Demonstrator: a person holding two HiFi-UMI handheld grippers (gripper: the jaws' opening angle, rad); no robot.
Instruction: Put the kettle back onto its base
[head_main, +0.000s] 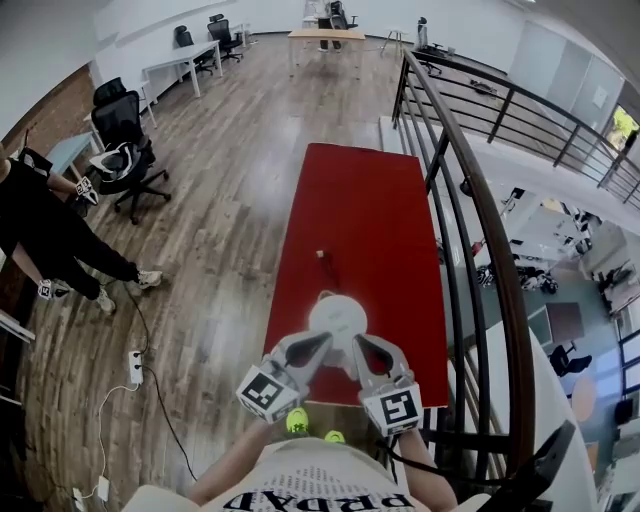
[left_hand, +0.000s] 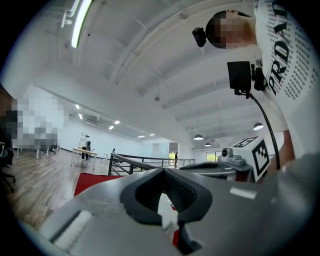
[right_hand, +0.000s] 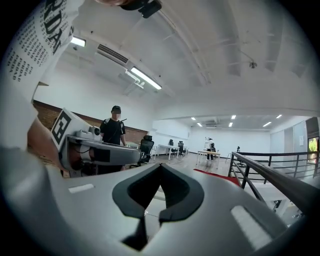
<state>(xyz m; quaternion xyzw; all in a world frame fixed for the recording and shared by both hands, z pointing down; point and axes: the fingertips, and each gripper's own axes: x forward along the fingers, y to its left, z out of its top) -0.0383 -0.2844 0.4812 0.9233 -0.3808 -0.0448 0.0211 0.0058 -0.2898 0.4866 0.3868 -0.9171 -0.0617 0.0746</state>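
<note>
The kettle is taken to be the white round thing seen from above on the red table, near the table's 6 o'clock end. Whether it is already seated on its base cannot be told, since any base would be hidden beneath it. The left gripper and the right gripper are held side by side just at 6 o'clock of it. Both point towards 12 o'clock, so the kettle lies straight ahead of both, between the lines of their tips. Neither is clearly nearer; the left tip overlaps the kettle's 7 o'clock rim in the head view and the right tip its 5 o'clock rim, though no touch can be read. In both gripper views the jaws are pressed together at their tips with nothing pinched. Only white surface is glimpsed through the hollow of the pads, and both appear to be carried level above the tabletop. The table's long axis runs from 6 to 12 o'clock, and much bare cloth lies beyond the kettle, broken only by a small thing at 12 o'clock of it. At 3 o'clock the table edge is closely followed by a dark railing, so room there is judged tight. At 9 o'clock the edge gives onto open wooden floor.
</note>
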